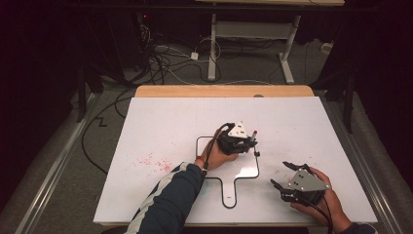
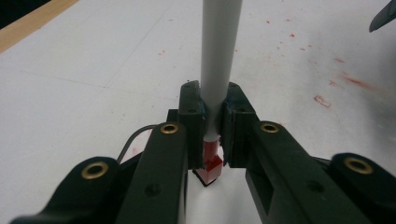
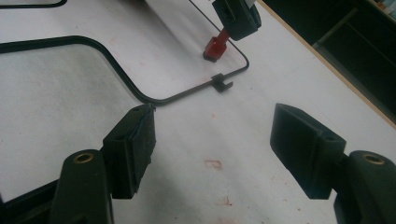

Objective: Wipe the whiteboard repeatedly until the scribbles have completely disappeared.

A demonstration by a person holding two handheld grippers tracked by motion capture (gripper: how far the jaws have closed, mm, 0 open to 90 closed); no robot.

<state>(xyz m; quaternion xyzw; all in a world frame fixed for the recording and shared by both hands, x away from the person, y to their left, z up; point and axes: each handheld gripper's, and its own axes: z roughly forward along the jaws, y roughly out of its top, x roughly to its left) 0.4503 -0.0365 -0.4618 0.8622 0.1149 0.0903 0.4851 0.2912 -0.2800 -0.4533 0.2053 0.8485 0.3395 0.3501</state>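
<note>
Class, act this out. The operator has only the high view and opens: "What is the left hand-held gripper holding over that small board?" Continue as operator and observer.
Observer: A white marker, clamped upright in the left hand-held gripper.
Operator: Which end points down?
Observer: Its red end, which seems to rest on the board near a corner.
Operator: And the right one?
Observer: The right hand-held gripper is open and empty, above a small red mark.
</note>
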